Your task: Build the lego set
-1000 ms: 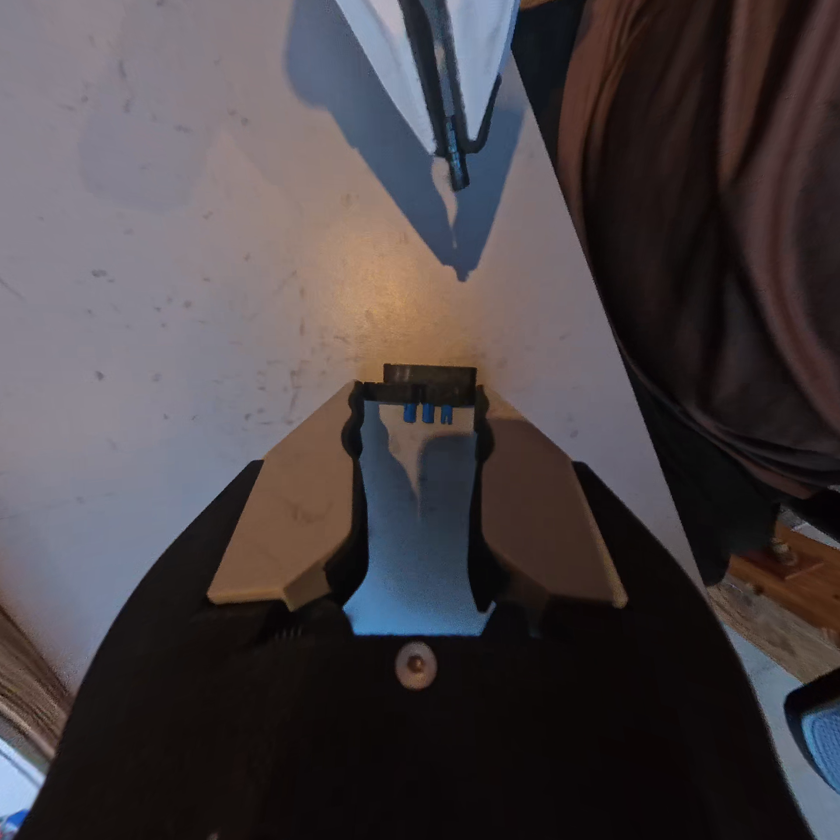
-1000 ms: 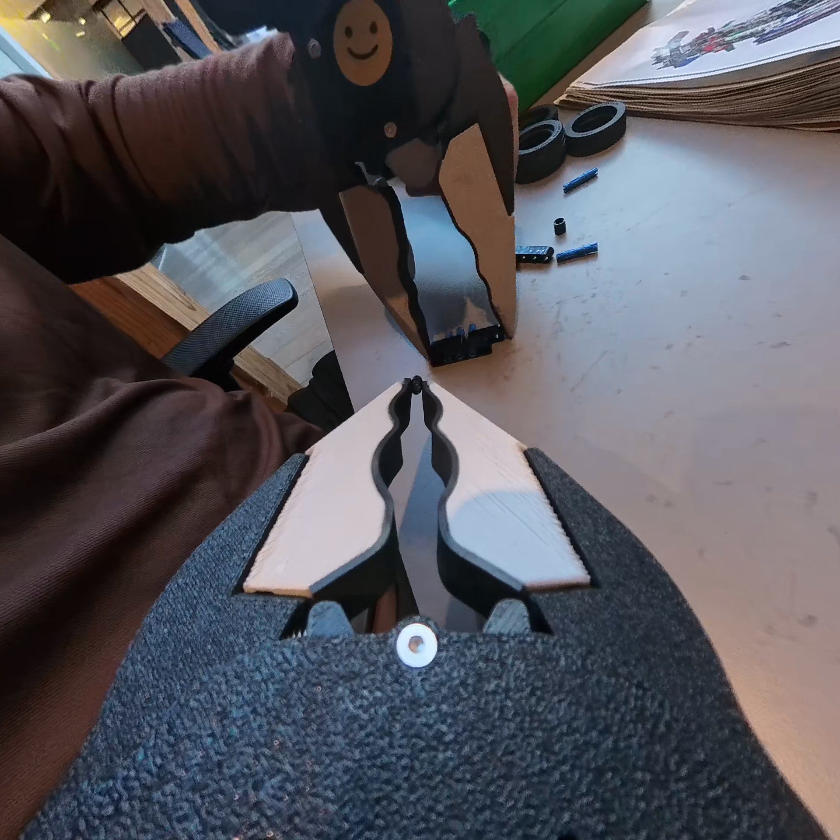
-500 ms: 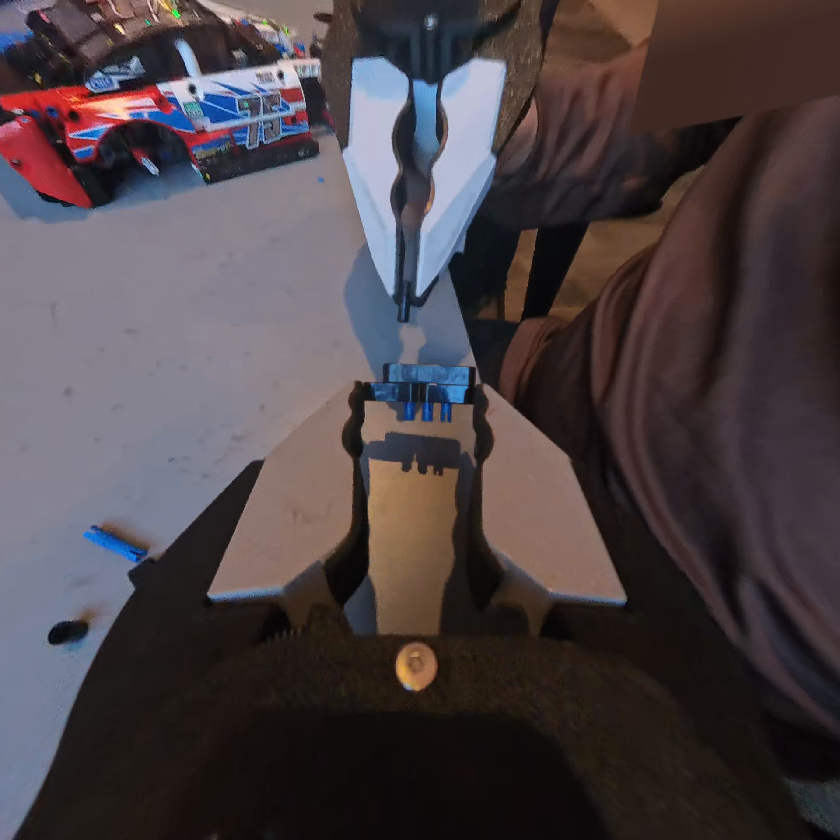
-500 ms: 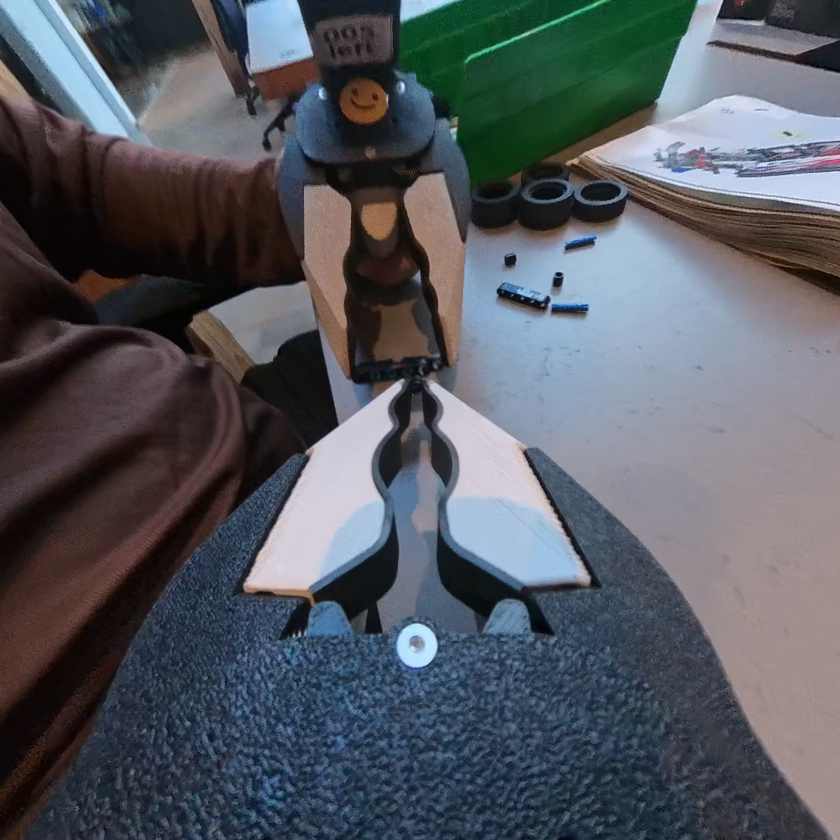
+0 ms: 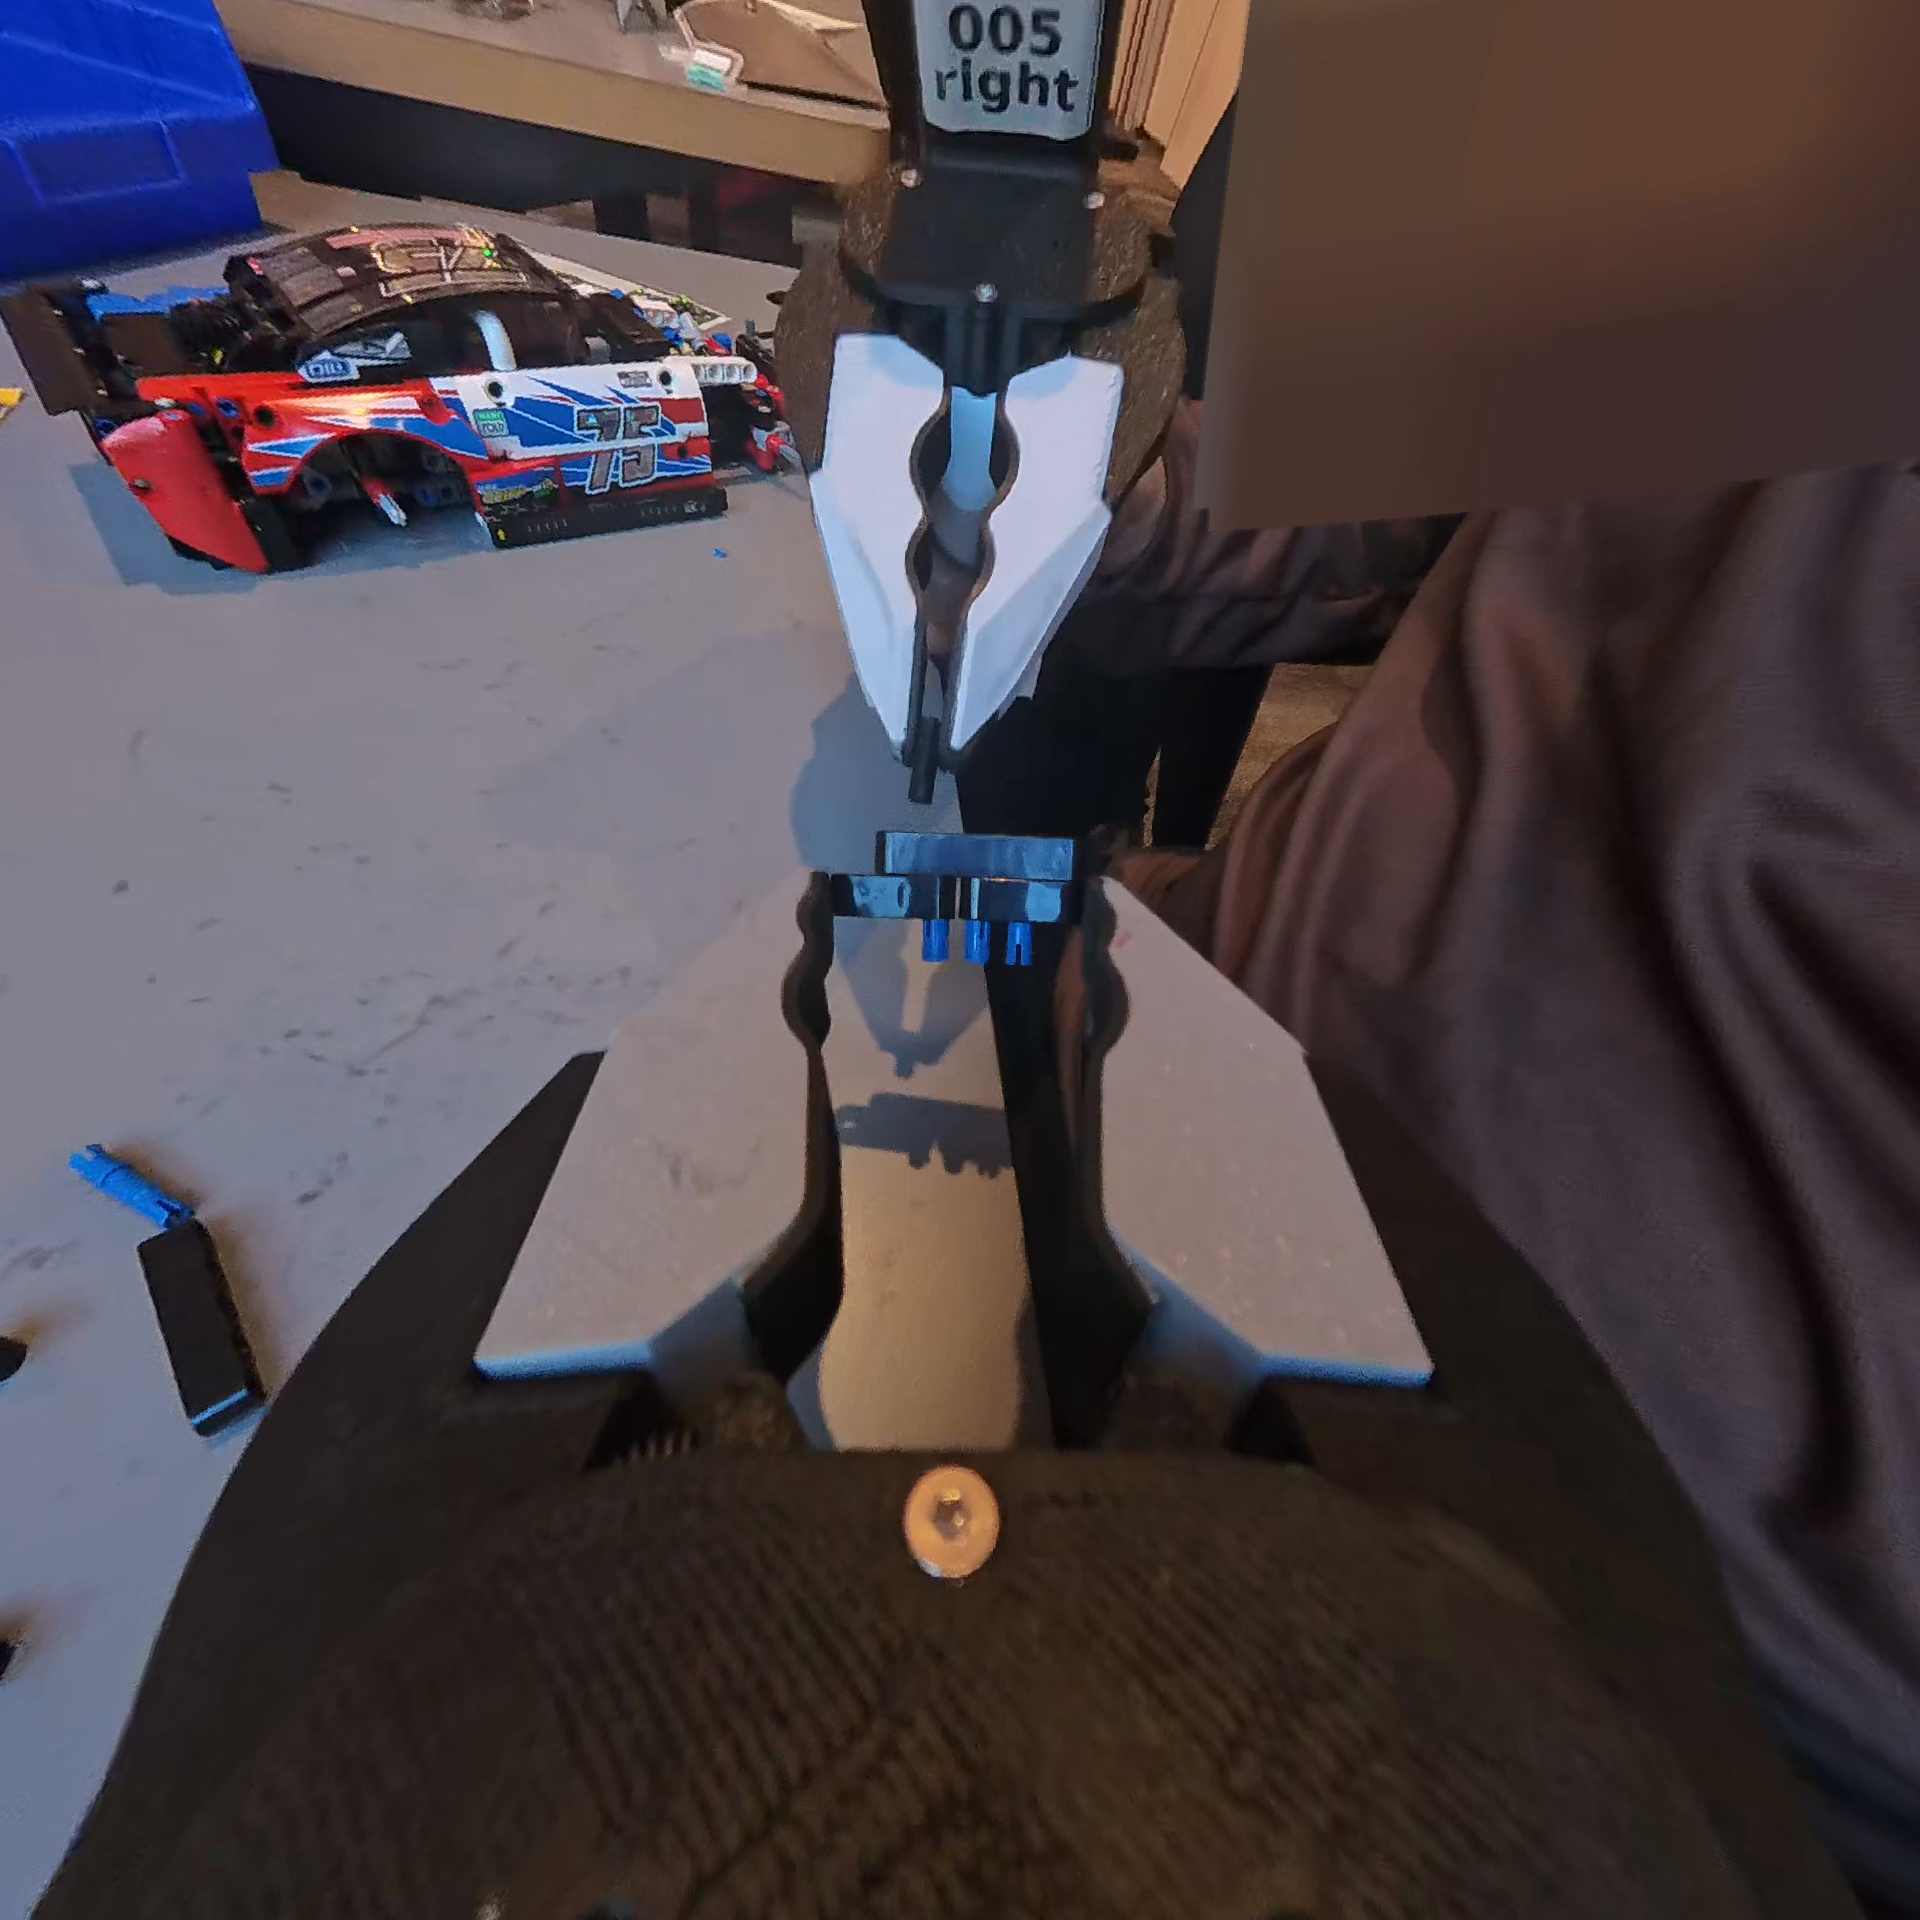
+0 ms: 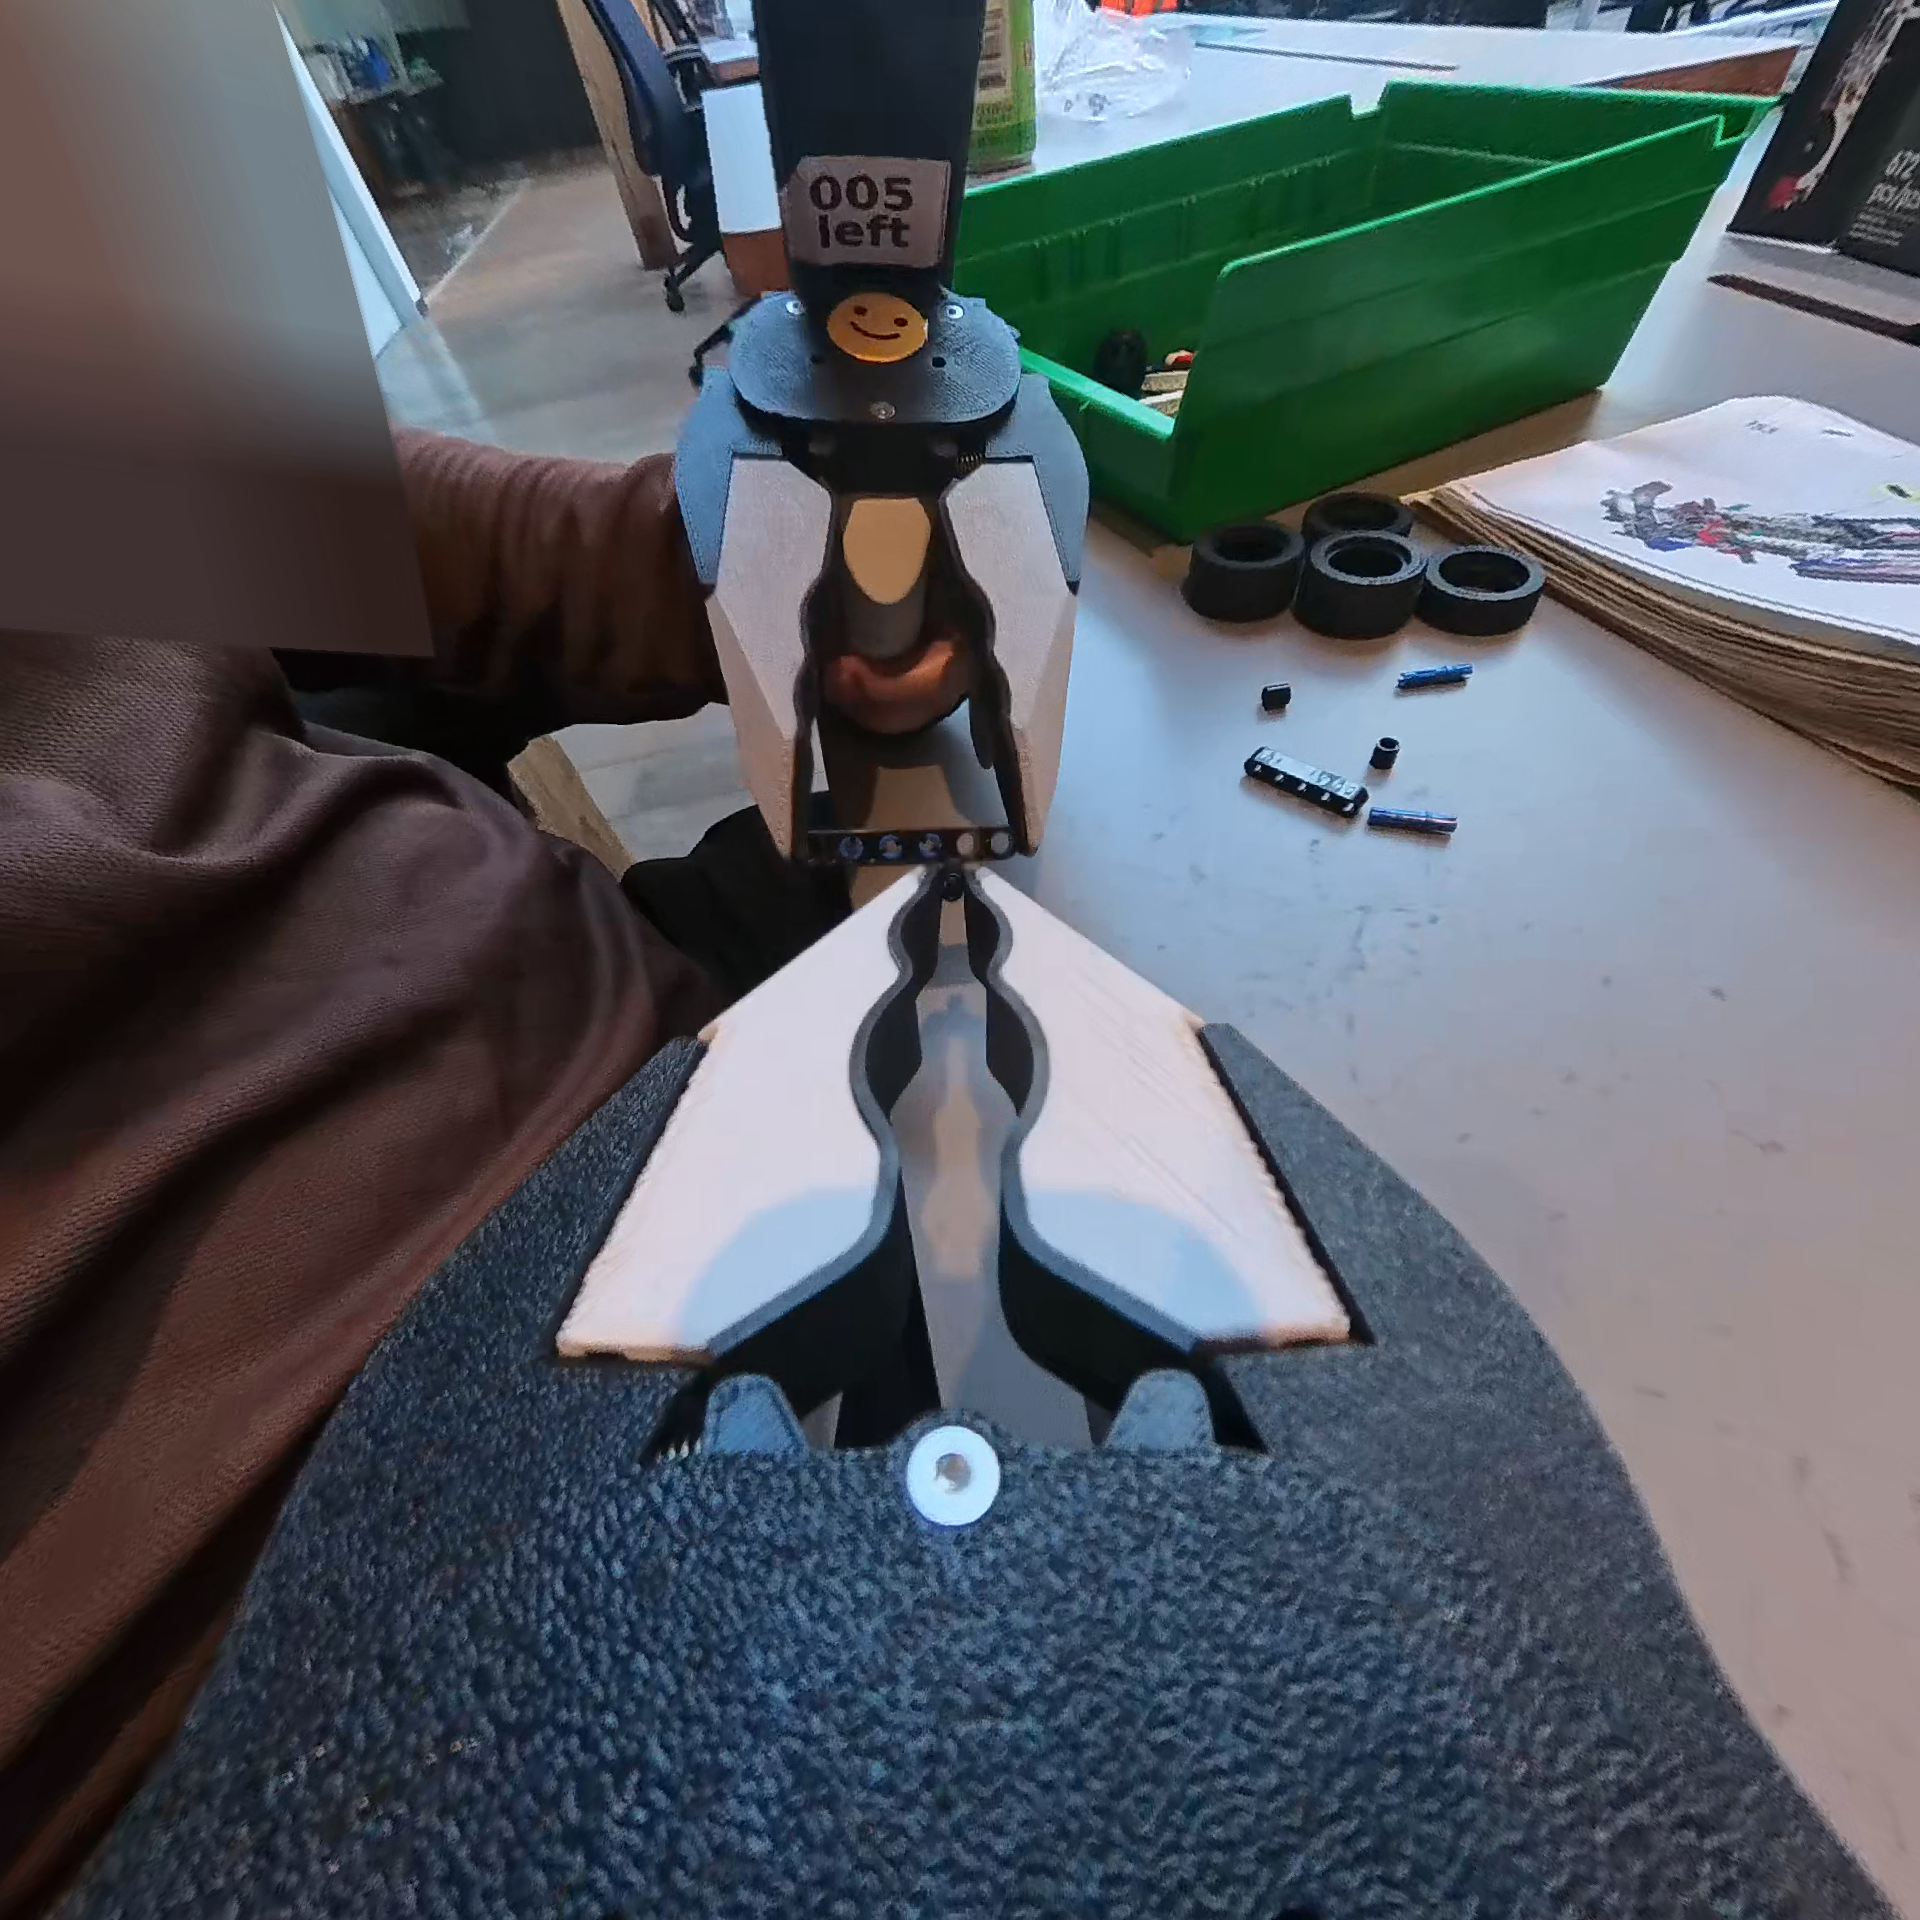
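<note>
Above the table edge, a black beam (image 5: 975, 878) is clamped endwise by the left gripper (image 5: 961, 904); a black pin (image 5: 921, 764) is pinched by the right gripper (image 6: 951, 883). Slight misalignment with the hole could jam or drop the pin.

Black textured gripper bodies, pale wedge jaws, silver screw; brown sleeves (image 6: 208, 935).

My left gripper (image 5: 956, 914) holds a black beam (image 5: 951, 896) with blue pins (image 5: 975, 943). The model car (image 5: 416, 426) wears red, white and blue stripes. Behind my black tyres (image 6: 1361, 569) sits a green bin (image 6: 1351, 270).
</note>
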Available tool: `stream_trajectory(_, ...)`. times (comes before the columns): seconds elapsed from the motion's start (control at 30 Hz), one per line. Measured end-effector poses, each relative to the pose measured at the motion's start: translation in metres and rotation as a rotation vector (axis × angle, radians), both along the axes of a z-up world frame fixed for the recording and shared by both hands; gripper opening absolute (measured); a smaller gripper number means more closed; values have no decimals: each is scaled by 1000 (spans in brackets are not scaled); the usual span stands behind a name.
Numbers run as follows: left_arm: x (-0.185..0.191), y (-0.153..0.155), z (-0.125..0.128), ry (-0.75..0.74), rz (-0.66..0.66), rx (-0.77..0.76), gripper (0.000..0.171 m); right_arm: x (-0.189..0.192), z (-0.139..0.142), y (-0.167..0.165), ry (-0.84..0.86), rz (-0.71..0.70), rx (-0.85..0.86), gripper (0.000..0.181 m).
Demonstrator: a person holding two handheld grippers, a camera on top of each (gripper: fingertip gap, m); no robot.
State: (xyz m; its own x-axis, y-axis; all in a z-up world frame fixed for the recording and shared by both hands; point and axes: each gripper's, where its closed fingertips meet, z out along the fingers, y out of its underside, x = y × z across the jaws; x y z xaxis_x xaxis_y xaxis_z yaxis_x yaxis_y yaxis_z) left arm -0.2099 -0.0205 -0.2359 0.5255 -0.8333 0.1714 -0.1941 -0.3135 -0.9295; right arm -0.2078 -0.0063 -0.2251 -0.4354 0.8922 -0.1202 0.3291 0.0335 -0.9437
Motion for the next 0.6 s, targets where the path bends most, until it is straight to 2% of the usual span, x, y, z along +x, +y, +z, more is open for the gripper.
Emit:
stream_trajectory(0.3, 6, 1, -2, 28, -29, 18, 46, -3, -4, 0, -13, -5, 1, 4)
stream_trajectory(0.6, 3, 9, -41, 266, -63, -90, 46, -5, -42, 8, -195, -44, 115, 4)
